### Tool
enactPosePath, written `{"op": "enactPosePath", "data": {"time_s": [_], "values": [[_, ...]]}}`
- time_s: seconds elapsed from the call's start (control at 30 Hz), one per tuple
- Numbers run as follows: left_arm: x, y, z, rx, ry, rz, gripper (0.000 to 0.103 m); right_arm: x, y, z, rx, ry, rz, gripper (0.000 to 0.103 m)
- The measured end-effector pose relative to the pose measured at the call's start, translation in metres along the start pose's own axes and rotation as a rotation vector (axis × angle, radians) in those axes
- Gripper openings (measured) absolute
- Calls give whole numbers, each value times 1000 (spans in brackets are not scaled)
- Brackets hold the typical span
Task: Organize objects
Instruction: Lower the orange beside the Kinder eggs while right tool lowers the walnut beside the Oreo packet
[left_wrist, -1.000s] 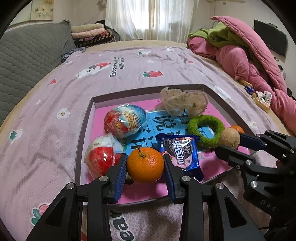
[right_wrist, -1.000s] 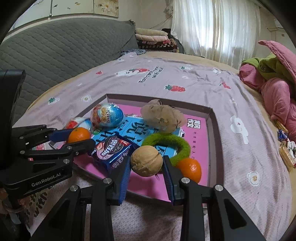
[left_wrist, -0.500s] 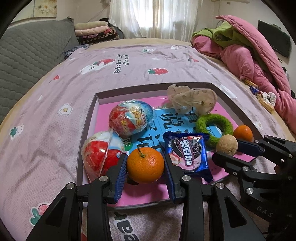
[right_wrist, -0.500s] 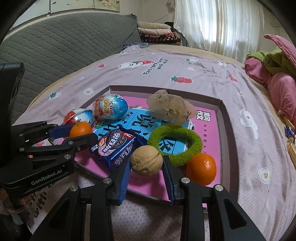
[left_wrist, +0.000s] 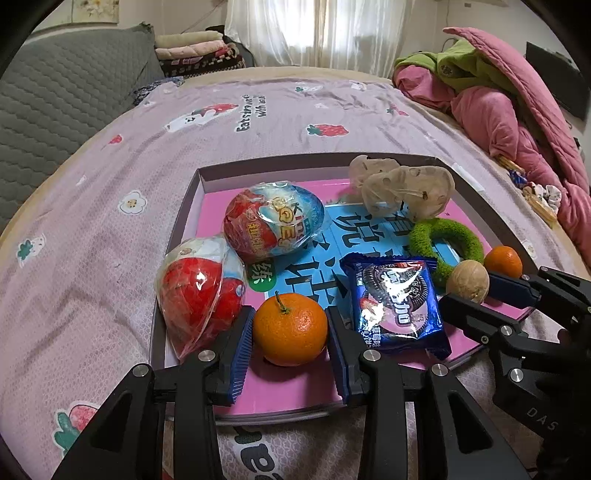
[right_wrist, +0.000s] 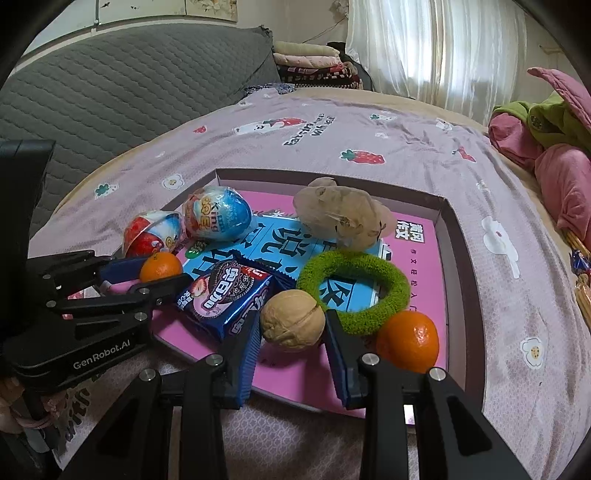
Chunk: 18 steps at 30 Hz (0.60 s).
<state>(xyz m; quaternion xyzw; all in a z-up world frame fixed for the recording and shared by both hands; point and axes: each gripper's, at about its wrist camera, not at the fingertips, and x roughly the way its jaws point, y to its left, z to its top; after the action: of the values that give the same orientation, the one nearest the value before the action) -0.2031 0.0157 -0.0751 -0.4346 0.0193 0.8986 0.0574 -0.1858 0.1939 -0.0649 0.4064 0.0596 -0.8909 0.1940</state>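
Observation:
A shallow box (left_wrist: 192, 199) (right_wrist: 443, 210) with a pink and blue bottom lies on the bed. My left gripper (left_wrist: 290, 328) is shut on a tangerine (left_wrist: 290, 328) (right_wrist: 161, 266) at the box's near edge. My right gripper (right_wrist: 292, 320) is shut on a walnut (right_wrist: 292, 320) (left_wrist: 467, 281) over the box's near right part. In the box lie two wrapped toy eggs (left_wrist: 275, 223) (left_wrist: 199, 291), a blue cookie packet (left_wrist: 397, 301) (right_wrist: 225, 295), a green fuzzy ring (left_wrist: 445, 242) (right_wrist: 354, 291), a beige mesh pouch (left_wrist: 406, 192) (right_wrist: 343, 218) and a second tangerine (left_wrist: 503, 261) (right_wrist: 410, 341).
The pale purple bedsheet (left_wrist: 110, 177) spreads all around the box. A grey quilted headboard (right_wrist: 110, 96) stands at the left, folded blankets (left_wrist: 199, 51) at the back, and a pink and green quilt heap (left_wrist: 517, 96) at the right. Small wrapped sweets (left_wrist: 535, 192) lie by the heap.
Both grippers have drawn back slightly toward the box's near edge, each still holding its item. The box contents have not moved.

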Motion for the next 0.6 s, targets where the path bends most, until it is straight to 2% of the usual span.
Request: {"op": "enactPosePath", "data": {"time_s": [0.6], "values": [[11, -1, 5, 4, 25, 16, 39, 8, 0, 3, -1, 28, -36, 35]]}}
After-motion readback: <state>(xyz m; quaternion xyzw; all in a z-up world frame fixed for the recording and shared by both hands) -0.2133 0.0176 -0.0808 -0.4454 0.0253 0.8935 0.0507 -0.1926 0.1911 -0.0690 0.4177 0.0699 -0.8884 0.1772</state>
